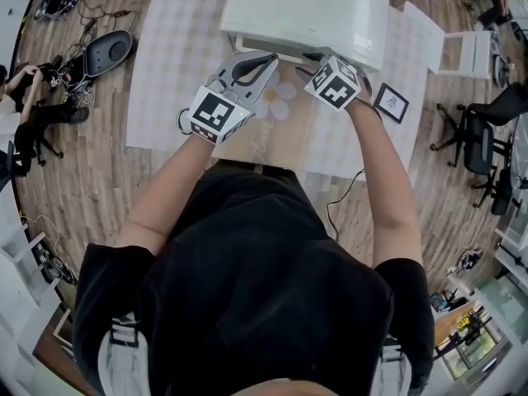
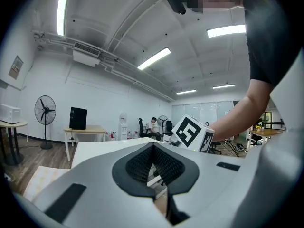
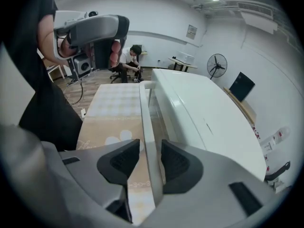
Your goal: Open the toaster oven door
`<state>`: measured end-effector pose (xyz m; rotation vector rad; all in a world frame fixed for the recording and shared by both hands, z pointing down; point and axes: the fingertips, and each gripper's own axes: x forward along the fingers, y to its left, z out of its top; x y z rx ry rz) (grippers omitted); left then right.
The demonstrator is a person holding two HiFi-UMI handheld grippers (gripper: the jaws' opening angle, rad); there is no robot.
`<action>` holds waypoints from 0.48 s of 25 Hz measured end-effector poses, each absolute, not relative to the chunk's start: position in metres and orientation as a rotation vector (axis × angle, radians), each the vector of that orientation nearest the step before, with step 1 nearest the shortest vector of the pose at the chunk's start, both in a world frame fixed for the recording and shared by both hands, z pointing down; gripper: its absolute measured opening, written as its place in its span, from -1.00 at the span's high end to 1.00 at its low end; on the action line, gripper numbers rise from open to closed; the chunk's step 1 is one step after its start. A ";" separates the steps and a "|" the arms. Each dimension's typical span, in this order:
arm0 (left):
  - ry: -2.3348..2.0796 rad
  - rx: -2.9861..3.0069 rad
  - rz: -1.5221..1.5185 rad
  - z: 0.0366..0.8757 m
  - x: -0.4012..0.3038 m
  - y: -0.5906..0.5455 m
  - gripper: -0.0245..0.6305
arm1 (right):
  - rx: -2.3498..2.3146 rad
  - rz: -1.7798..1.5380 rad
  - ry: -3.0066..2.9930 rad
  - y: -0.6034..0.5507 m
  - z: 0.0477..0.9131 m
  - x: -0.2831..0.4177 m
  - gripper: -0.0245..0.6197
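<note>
Person in a black top (image 1: 272,287) bends over the counter (image 1: 177,56), facing the white toaster oven (image 1: 305,11).
At the counter's far edge the toaster oven has its door closed. Its long handle (image 3: 145,108) passes between the wide-apart jaws of the right tool (image 3: 151,148), which straddle the bar without clamping it. Just beside it, the left tool (image 1: 272,56) hovers near the oven's front, jaws drawn narrow and empty.
</note>
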<state>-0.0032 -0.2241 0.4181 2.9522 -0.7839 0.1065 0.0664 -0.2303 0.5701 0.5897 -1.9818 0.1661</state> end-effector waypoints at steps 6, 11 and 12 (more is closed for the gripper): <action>-0.787 2.940 0.105 0.421 -0.006 -0.223 0.89 | 0.546 0.100 -1.905 -0.229 0.576 0.066 0.60; -0.796 2.937 0.098 0.418 -0.010 -0.218 0.89 | 0.515 0.078 -1.865 -0.223 0.578 0.064 0.62; -0.796 2.937 0.096 0.417 -0.010 -0.216 0.89 | 0.511 0.075 -1.859 -0.219 0.579 0.063 0.63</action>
